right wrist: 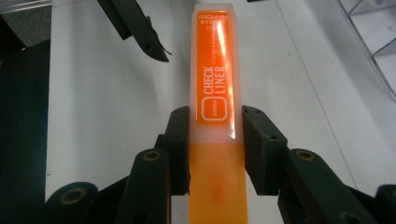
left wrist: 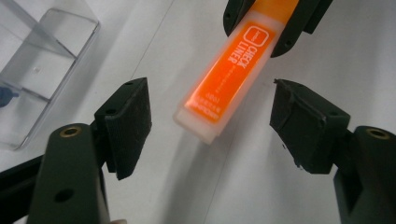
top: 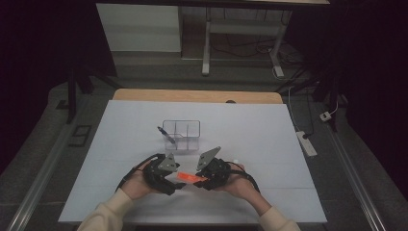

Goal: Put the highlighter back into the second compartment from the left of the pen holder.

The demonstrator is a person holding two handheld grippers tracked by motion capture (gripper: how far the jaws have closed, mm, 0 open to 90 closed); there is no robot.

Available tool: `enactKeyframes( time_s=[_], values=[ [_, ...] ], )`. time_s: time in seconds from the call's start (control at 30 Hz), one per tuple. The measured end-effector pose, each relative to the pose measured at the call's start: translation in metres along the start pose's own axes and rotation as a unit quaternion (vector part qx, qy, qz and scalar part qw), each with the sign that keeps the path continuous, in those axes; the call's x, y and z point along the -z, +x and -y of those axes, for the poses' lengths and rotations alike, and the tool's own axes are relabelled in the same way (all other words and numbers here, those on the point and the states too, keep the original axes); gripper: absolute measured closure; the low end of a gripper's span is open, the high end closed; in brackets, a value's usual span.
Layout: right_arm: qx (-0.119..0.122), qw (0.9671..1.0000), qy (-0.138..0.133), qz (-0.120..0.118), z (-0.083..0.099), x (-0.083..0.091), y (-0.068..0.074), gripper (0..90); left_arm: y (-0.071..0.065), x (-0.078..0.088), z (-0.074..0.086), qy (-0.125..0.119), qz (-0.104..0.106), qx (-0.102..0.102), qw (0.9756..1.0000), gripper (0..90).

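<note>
An orange highlighter (top: 188,178) with a translucent cap, marked "Check Liner" (right wrist: 215,70), hangs just above the white table near the front edge. My right gripper (top: 204,180) (right wrist: 215,140) is shut on its body at the seam with the cap. The capped end (left wrist: 219,84) points toward my left gripper (top: 174,182) (left wrist: 210,123), whose jaws stand open on either side of the cap's tip without touching it. In the left gripper view, the right gripper (left wrist: 268,18) shows at the top edge, closed on the highlighter.
A clear plastic organizer (top: 181,134) (left wrist: 42,70) with several compartments stands behind the grippers, with a blue pen (top: 166,134) leaning in its left side. White paper (top: 250,144) covers the table. A power strip (top: 306,143) lies on the floor to the right.
</note>
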State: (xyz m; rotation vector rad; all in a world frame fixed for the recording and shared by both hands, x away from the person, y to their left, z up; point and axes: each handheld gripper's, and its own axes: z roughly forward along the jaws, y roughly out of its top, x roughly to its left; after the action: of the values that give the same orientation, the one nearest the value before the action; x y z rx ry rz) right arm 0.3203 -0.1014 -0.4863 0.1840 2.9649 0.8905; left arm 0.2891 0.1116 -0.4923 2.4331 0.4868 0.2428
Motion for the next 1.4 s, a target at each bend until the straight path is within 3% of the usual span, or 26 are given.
enactKeyframes(
  time_s=[0.33, 0.47, 0.67, 1.1, 1.17, 1.2, 1.4],
  values=[
    [0.007, 1.0, 0.0, -0.002, 0.0, -0.002, 0.0, 63.6, 0.001, -0.006, -0.004, 0.014, 0.003, -0.023, 0.9996, 31.6],
    [0.01, 0.9999, 0.004, -0.002, -0.001, -0.002, 0.001, 63.6, -0.001, -0.01, -0.006, 0.022, 0.008, -0.041, 0.9989, 36.8],
    [0.026, 0.9996, 0.008, -0.007, -0.003, -0.001, 0.003, 63.6, -0.005, -0.016, -0.008, 0.043, 0.014, -0.077, 0.996, 50.2],
    [0.064, 0.9976, 0.024, -0.013, -0.004, -0.005, 0.007, 63.5, -0.012, -0.021, -0.006, 0.062, 0.027, -0.118, 0.9906, 59.8],
    [0.07, 0.9973, 0.015, -0.014, -0.004, -0.006, 0.008, 62.5, -0.013, -0.022, -0.006, 0.065, 0.031, -0.123, 0.9898, 61.8],
    [0.065, 0.9977, 0.015, -0.013, -0.004, -0.005, 0.008, 62.0, -0.012, -0.021, -0.006, 0.071, 0.032, -0.132, 0.9882, 62.8],
    [0.042, 0.9989, -0.02, -0.002, -0.002, 0.001, 0.004, 57.7, -0.009, -0.017, -0.006, 0.05, 0.029, -0.11, 0.9923, 64.5]
  ],
)
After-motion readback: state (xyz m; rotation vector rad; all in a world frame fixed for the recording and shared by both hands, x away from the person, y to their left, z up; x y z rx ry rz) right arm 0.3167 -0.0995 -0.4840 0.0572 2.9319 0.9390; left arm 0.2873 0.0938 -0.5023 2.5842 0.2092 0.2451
